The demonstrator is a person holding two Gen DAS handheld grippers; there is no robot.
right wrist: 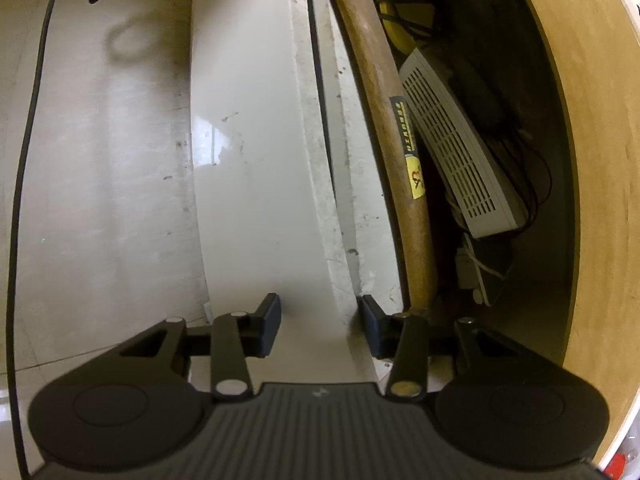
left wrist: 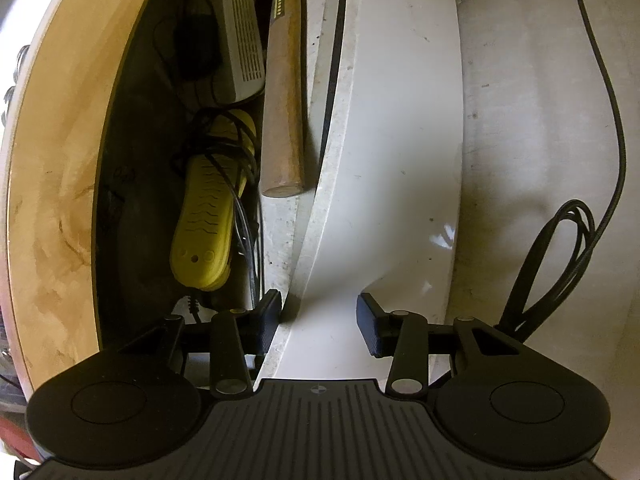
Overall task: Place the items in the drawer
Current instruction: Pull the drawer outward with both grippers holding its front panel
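Both the left gripper and right gripper straddle the white drawer front panel with jaws released; a brown wooden hammer handle lies inside, upper centre.

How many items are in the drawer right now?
3 clear: wooden handle along the front wall, white vented box beside it, yellow gadget tangled in cables. More may be hidden.

Pale floor: scuffed and speckled, carrying a soft reflection. Black cable: ran in a long curve across the floor, ending in a coiled bundle lying on it. Wooden panel: light-toned, grained and stained, curved along the outer edge of both views.
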